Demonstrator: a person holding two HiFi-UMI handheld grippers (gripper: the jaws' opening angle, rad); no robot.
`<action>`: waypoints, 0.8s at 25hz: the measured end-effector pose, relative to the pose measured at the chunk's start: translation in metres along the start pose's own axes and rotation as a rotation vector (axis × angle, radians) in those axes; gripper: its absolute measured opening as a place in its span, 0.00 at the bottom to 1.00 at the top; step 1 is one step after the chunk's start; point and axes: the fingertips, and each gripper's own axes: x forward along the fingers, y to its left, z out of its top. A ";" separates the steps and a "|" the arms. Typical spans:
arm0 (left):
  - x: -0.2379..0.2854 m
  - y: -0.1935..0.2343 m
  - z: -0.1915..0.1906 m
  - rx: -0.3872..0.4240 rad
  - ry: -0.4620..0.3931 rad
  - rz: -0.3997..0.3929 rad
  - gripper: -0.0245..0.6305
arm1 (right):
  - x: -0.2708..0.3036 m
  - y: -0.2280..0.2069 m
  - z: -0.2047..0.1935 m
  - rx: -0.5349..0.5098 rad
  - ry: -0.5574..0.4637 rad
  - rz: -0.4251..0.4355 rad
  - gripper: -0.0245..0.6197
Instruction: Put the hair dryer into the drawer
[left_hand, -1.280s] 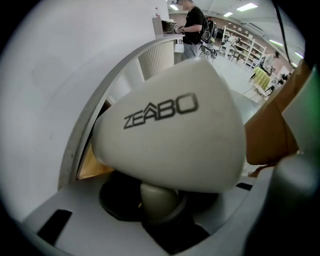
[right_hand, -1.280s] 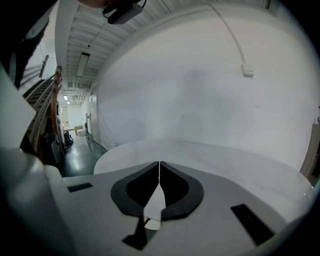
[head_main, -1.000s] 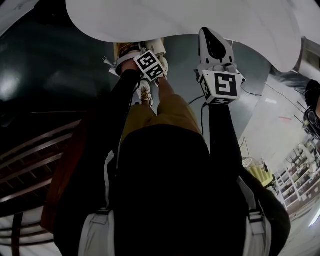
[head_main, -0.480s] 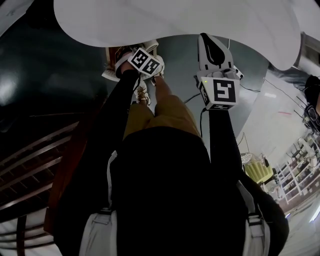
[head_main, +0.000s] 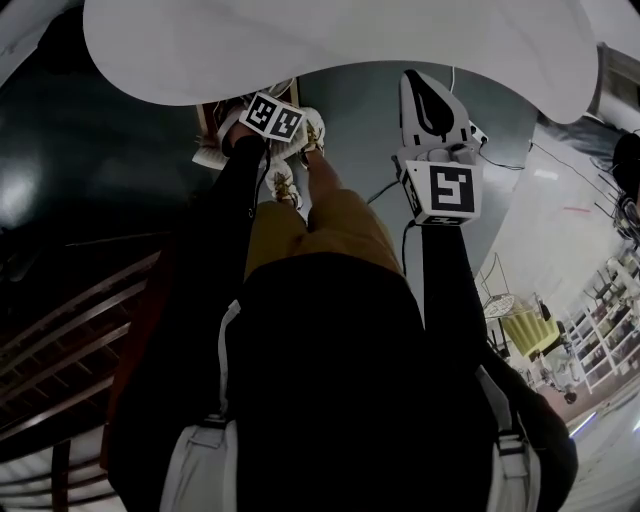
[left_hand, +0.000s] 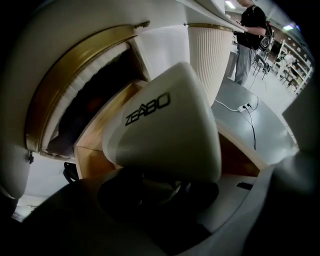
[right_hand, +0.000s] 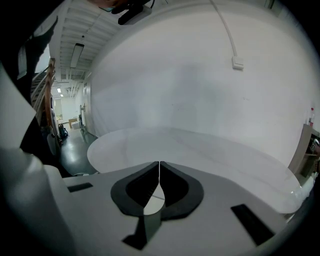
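A white hair dryer (left_hand: 170, 130) printed ZEABO fills the left gripper view, and my left gripper (left_hand: 160, 185) is shut on its dark rear end. Those jaws have just been opening slightly, with the dryer still between them. The dryer hangs over an open wooden drawer (left_hand: 95, 145) under the white table's gold-trimmed edge (left_hand: 75, 65). In the head view the left gripper (head_main: 262, 125) points steeply down beside the drawer (head_main: 208, 125). My right gripper (head_main: 428, 95) is shut and empty, its jaws (right_hand: 159, 172) meeting in front of the white tabletop (right_hand: 200, 145).
The white table (head_main: 350, 40) overhangs both grippers. A ribbed white column (left_hand: 207, 55) stands right of the drawer. A cable and plug strip (left_hand: 245, 107) lie on the grey floor. A person (left_hand: 250, 30) stands far behind. My legs and shoes (head_main: 285, 185) are below the grippers.
In the head view the left gripper has moved left toward the drawer and rolled. The right gripper has shifted slightly and stays shut.
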 end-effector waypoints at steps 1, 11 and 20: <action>0.002 0.001 0.000 -0.003 0.004 0.007 0.36 | -0.001 -0.003 -0.002 0.001 0.001 -0.004 0.08; 0.003 0.009 -0.008 -0.017 0.002 0.050 0.39 | -0.017 -0.004 -0.005 0.008 -0.018 -0.022 0.08; 0.001 0.008 -0.010 -0.039 -0.003 0.011 0.49 | -0.008 0.011 0.009 0.003 -0.053 0.021 0.08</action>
